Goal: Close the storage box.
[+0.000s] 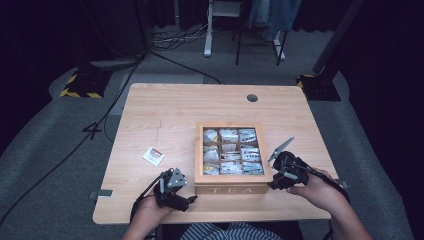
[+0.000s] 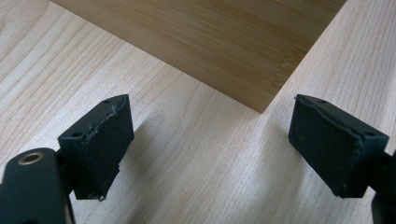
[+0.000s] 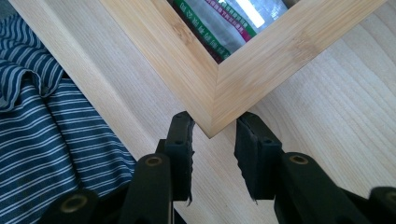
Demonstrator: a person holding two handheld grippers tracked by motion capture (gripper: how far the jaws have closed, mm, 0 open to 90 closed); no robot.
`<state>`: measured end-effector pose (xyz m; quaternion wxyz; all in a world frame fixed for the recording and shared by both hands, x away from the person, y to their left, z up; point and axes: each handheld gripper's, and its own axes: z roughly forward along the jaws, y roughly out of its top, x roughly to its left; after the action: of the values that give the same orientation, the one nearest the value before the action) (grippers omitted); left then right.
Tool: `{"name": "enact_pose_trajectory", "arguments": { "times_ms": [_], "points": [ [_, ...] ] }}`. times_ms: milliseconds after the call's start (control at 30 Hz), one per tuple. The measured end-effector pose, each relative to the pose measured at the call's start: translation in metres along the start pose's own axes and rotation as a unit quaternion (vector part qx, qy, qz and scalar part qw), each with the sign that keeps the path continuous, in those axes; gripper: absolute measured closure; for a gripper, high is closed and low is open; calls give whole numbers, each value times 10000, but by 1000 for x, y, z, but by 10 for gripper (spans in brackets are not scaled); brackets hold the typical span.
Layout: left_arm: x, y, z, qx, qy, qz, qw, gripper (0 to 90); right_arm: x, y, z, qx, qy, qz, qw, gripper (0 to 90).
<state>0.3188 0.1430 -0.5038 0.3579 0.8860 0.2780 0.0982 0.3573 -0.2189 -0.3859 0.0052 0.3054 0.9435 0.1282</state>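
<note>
Jaws astride wooden tea box (image 3: 212, 93) corner

My left gripper (image 1: 176, 192) sits on the table (image 1: 165, 110) just left of the tea box (image 1: 233, 188); right gripper (image 1: 283, 175) at its near right corner. Lid shut, sachets visible through it. Loose sachet (image 1: 153, 156) lies well left

The word "TEA" stands in pale capital letters on the near front wall of the lidded, compartmented light bamboo box (image 1: 232, 190); the sachet print stays illegible.
</note>
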Motion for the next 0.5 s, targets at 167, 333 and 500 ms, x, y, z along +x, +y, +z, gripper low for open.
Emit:
{"name": "enact_pose_trajectory", "arguments": {
  "times_ms": [167,333,500],
  "points": [
    [0,-1,-1,-5,27,-14,10000,148,1,1,5,164,16,-62,9998,600],
    [-1,-4,-4,-4,118,-111,9999,150,-2,-1,1,234,63,-123,9996,519],
    [0,-8,-8,-16,222,-209,9995,156,-9,-2,-15,-281,125,-159,9994,471]
  ]
}}
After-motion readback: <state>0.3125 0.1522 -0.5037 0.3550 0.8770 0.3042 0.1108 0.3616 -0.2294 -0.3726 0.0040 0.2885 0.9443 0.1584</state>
